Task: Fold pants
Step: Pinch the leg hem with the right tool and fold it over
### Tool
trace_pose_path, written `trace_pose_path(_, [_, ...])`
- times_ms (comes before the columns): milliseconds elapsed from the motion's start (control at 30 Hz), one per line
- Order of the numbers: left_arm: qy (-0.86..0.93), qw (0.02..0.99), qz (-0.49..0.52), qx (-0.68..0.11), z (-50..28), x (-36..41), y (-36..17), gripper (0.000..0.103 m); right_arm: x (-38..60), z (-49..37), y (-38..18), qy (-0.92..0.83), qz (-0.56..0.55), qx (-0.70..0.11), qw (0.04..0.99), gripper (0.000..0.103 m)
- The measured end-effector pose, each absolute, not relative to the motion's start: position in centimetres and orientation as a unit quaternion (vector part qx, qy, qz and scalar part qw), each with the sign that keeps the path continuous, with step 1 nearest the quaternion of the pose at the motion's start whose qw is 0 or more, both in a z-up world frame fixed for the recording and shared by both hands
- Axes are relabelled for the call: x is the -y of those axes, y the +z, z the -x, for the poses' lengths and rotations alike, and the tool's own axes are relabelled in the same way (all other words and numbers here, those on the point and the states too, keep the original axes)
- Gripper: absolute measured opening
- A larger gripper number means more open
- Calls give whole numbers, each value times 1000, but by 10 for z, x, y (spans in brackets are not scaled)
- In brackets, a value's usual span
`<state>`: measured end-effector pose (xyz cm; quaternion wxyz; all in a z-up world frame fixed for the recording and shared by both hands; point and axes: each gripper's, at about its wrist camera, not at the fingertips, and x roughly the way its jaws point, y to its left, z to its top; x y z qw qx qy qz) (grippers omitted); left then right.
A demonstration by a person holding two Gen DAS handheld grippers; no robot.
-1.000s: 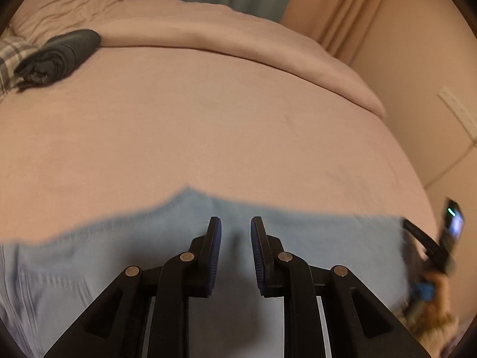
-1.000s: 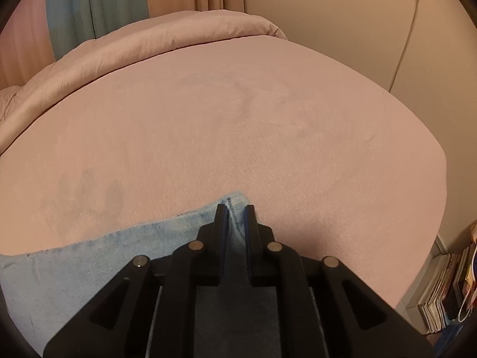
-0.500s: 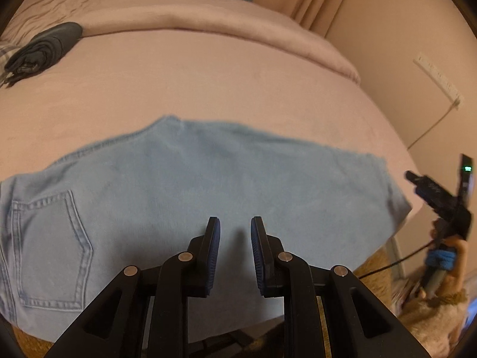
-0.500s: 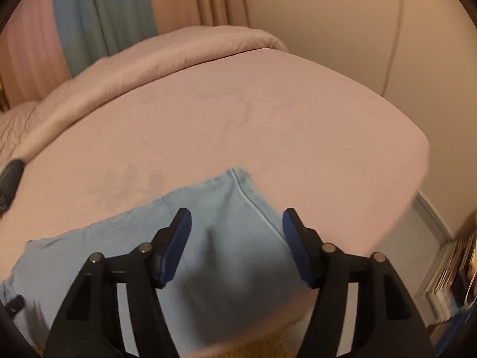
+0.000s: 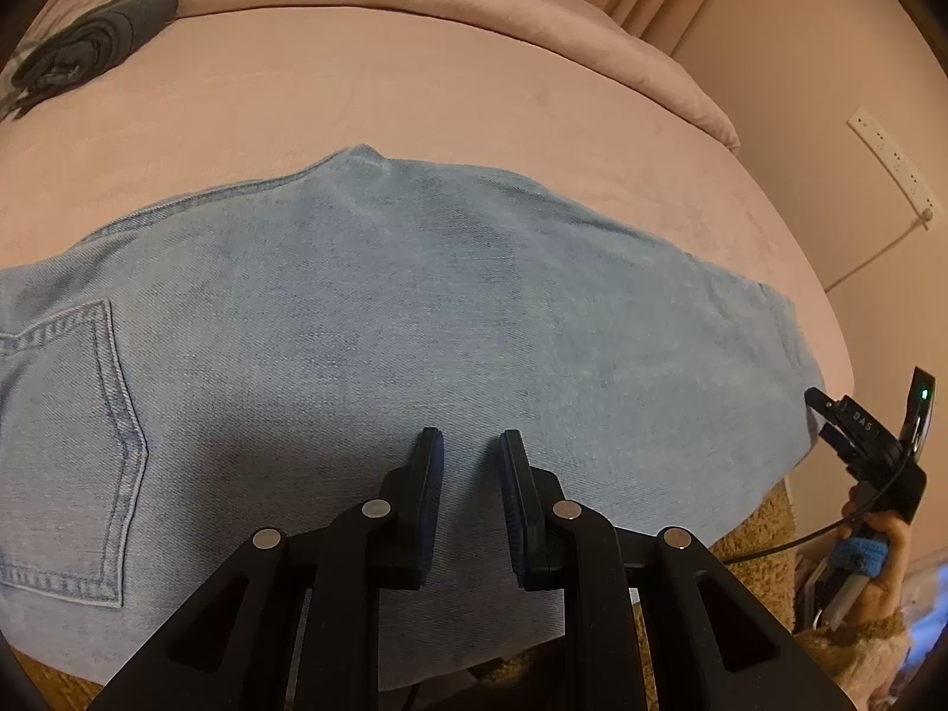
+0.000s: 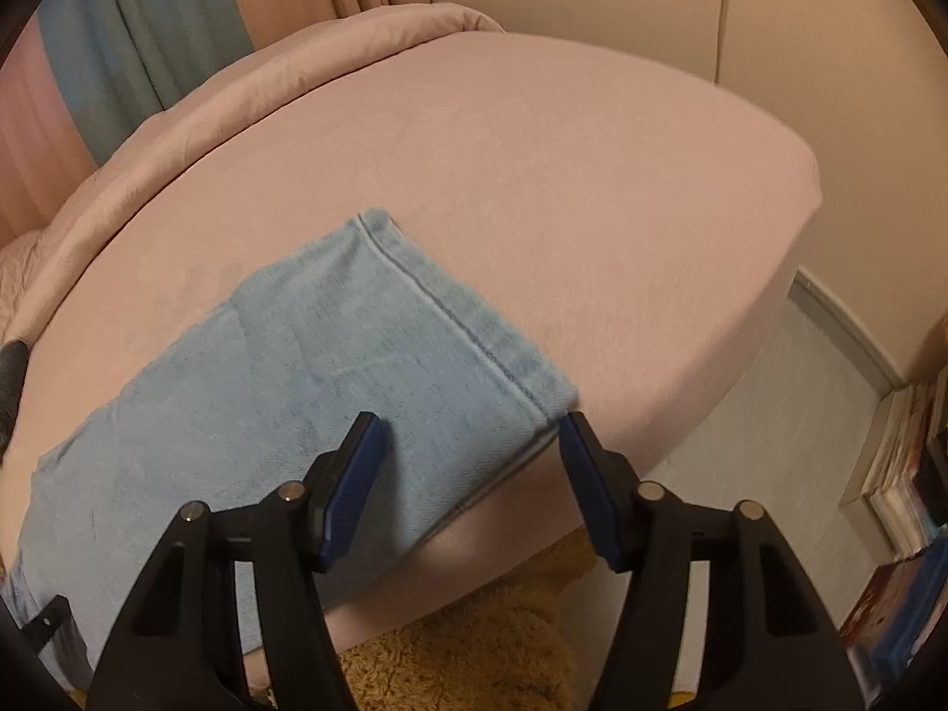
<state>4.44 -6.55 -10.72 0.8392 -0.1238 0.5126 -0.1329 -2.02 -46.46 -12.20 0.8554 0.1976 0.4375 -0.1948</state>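
With the jeans [image 5: 415, 308] laid lengthwise on the bed [image 6: 563, 178], both your left gripper [image 5: 471, 444] and right gripper [image 6: 468, 426] hang released and empty above them; next, grasp the hem end for the crosswise fold

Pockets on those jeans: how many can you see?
1. A stitched back pocket sits on the left part of the jeans in the left camera's view. Others may be hidden beyond the picture's edge or underneath the folded fabric.

Left claw [image 5: 471, 444] seemingly narrowly parted; right claw [image 6: 468, 428] spread wide.
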Motion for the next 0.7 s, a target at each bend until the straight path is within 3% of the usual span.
trace_pose_path(133, [-135,839,126,-512,-41,59,-108,20,472,30,-124,-189,-227,-411,862,44])
trace_pose_path(333, [-137,843,121,-506,-37,58,-107,20,467,37,-105,-185,-224,-384,876,9])
trace_pose_path(500, [-137,840,126,-509,-37,56,-107,20,469,44,-85,-174,-245,-344,890,8])
trace_pose_path(700, [-135,840,125,-511,-38,56,-106,20,467,34,-106,-202,-222,-386,872,8])
